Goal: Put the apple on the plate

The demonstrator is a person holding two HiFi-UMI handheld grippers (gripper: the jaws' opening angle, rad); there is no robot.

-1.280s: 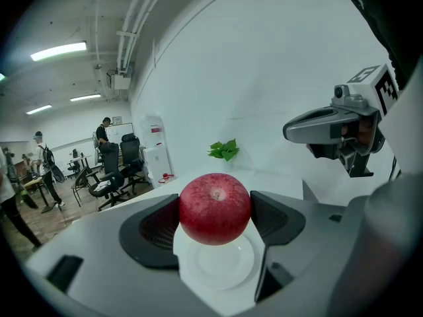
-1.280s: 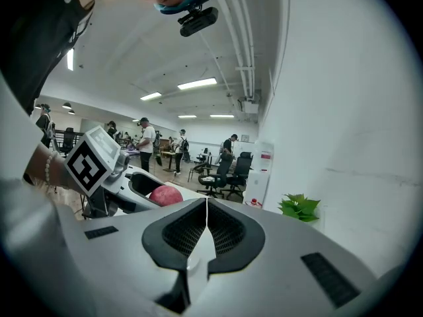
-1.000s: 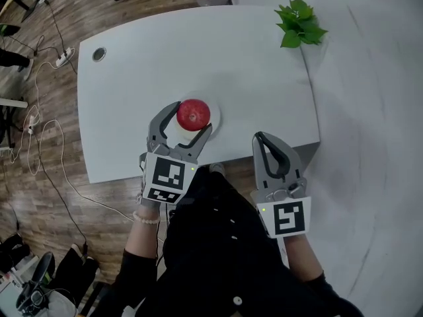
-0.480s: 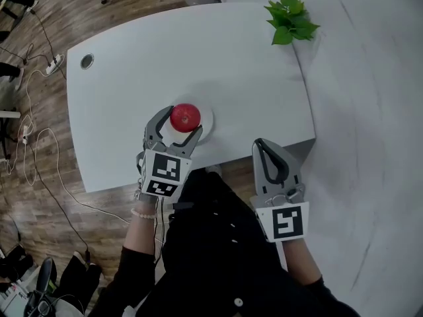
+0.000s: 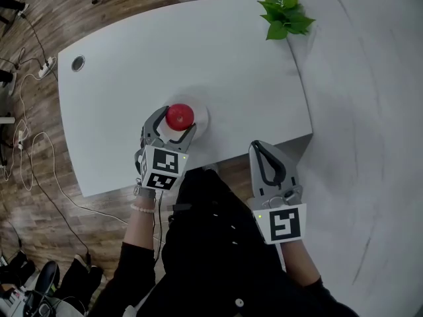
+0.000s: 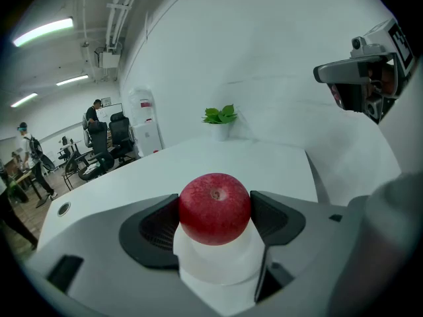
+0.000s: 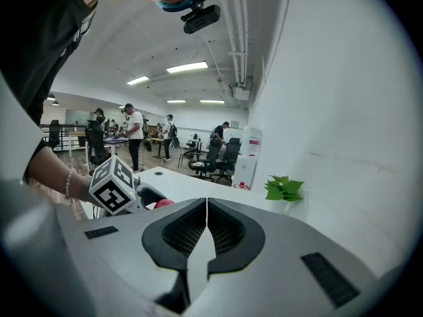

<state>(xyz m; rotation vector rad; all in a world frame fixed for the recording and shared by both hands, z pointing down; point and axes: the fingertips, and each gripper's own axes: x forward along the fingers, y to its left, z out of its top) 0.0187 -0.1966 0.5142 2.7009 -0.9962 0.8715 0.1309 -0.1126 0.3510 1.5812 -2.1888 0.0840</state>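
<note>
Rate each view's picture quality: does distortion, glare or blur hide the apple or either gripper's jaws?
Head view: evenly lit, sharp, table edges bowed by the lens. Left gripper view: heavy fisheye, dark corners; apple crisp between the jaws, white plate low in contrast. Right gripper view: fisheye too, bright ceiling strips, closed jaws sharp.

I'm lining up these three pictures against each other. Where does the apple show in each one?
Head view: apple left of centre, in the left gripper.
Left gripper view: lower centre, between the fingers.
Right gripper view: red sliver lower left, beside the marker cube.
Shared landmark: the potted plant, visible in all three.
</note>
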